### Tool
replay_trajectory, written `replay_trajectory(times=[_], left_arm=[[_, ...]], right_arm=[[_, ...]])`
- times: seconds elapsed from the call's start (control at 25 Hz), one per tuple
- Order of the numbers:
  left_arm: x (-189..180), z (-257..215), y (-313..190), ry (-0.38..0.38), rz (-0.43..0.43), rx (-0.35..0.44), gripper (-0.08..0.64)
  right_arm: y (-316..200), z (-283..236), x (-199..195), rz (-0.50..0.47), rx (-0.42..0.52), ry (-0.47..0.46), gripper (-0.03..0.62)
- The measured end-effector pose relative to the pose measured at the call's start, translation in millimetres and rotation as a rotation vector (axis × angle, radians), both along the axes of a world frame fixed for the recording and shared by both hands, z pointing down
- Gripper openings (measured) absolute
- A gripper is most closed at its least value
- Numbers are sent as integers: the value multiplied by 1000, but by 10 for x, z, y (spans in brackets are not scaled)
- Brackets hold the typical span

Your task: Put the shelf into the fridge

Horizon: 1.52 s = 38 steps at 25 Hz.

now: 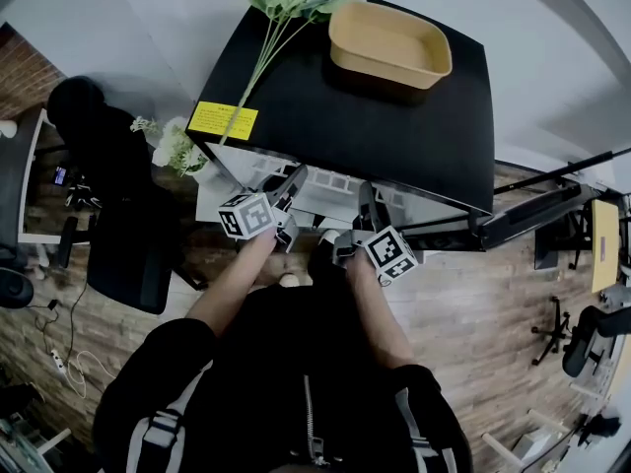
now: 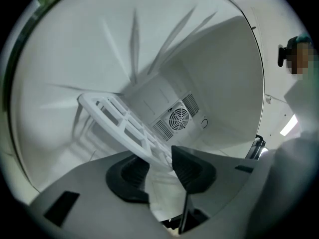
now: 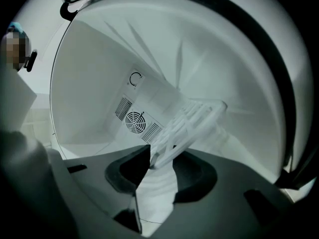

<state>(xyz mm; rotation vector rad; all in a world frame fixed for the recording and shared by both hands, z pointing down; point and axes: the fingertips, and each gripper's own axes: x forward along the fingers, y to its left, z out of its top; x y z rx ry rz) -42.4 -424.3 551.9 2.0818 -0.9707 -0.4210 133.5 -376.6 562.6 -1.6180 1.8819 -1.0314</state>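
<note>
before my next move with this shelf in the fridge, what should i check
1. shelf inside fridge: ok.
2. shelf level: not ok, tilted in both gripper views.
3. shelf seated on its supports: cannot tell.
4. left gripper on shelf edge: ok, pads look closed on it.
5. right gripper grip: cannot tell; the edge sits between jaws that stand wide.
</note>
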Motion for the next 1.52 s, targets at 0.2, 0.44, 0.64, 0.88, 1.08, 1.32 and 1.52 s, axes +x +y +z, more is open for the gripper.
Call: replay_trajectory(times=[0.2,0.44,0.64,0.88,1.08,1.32,1.52], left_arm=[[-59,15,153,-4,12,-13,143],[-187,-26,380,-87,10,25,125],[-343,-207,532,-215,1,123,57],[-383,-445,729,-435,39,260,44],[-311,-646,891,-531,74,375,44],[-237,-728,1043,-593,97,446,44],[-290,-697,1040,-591,90,439,44]], right_arm=[[166,15,-49,-25,-8,5,141],[376,-9,-127,-70,3,70,103],[512,-102,-163,-99,19,200,28],[694,-200,-235,-138,55,353,6],[814,-420,-283,-159,116,527,6],[936,-453,-251,-160,124,594,6],[976,-513,-258,-162,141,634,6]])
